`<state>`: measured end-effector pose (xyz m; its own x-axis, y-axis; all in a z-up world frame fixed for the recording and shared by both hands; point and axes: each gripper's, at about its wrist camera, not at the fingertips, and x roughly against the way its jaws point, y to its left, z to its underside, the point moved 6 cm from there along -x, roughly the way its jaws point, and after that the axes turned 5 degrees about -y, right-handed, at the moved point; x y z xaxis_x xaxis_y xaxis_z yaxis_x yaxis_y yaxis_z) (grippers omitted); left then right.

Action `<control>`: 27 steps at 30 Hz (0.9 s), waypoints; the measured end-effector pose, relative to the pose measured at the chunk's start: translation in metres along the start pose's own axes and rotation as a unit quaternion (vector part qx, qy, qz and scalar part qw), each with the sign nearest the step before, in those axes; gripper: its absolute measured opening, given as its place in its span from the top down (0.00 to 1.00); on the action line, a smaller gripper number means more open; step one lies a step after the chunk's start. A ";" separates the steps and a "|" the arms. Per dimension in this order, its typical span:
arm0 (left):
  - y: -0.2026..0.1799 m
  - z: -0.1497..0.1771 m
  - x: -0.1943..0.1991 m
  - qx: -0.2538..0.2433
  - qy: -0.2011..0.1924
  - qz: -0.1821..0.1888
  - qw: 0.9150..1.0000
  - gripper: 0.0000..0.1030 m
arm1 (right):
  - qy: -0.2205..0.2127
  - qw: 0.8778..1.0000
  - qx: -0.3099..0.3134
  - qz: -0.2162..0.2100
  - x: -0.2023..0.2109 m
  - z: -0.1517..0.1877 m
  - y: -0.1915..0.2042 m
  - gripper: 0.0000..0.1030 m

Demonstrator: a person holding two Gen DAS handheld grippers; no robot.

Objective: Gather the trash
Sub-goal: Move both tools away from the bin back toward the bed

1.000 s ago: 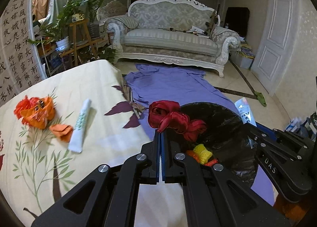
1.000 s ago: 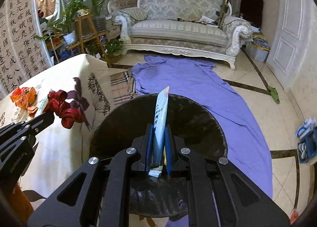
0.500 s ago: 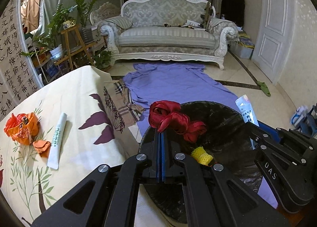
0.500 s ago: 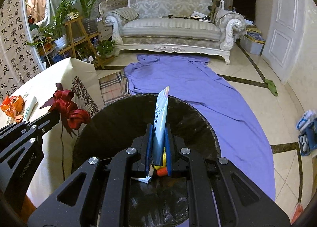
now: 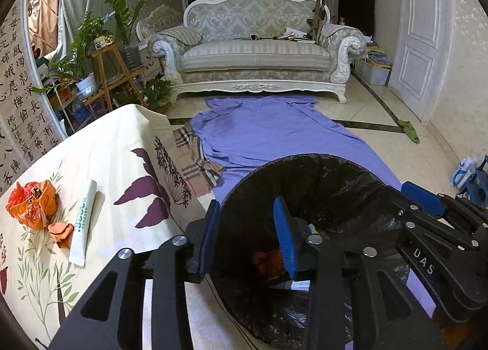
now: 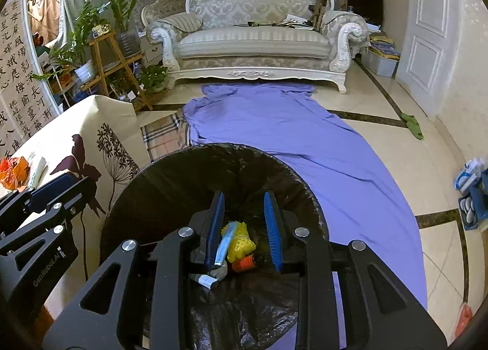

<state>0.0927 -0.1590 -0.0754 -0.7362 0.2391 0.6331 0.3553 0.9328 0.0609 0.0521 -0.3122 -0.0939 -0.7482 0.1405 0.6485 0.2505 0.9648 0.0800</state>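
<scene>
Both claws are being held over the mouth of a round trash bin [image 6: 170, 185] lined with a black bag, which is standing on the floor just beside the edge of the tabletop [image 5: 122, 148]. The left claw [image 5: 247, 234] is being held with its blue pads apart, its jaws having just been opening, and nothing is being gripped between them; dim red material is being seen below, inside the bin. The right claw [image 6: 244, 225] is likewise being held apart, its jaws having just been opening. A light blue tube [image 6: 224, 244] is being seen tilted just beside the right claw's left pad; whether it is touching the pad cannot be told, and it is not being clamped. Beneath it, a yellow mesh bundle [image 6: 241, 241], an orange bottle [image 6: 244, 263] and a small white tube [image 6: 207, 281] are lying at the bottom of the bin. On the tabletop, which is being covered by a flower-printed cloth, three pieces are lying near its left edge: a crumpled orange plastic bag [image 5: 32, 205], a small orange scrap [image 5: 61, 232] and a white tube [image 5: 82, 217] just beside them. A purple sheet [image 6: 274, 130] is being seen spread on the floor beyond the bin, in front of a sofa [image 5: 253, 54].
</scene>
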 end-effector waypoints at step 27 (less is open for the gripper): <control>0.133 0.030 0.050 0.093 -0.002 -0.131 0.987 0.29 | 0.006 0.994 0.068 -0.084 0.015 -0.001 0.118 0.55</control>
<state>0.0860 -0.0151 -0.0591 -0.7910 -0.0172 0.6116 0.0397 0.9961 0.0794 0.0711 -0.1961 -0.0744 -0.7649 -0.0270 0.6436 0.0370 0.9956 0.0858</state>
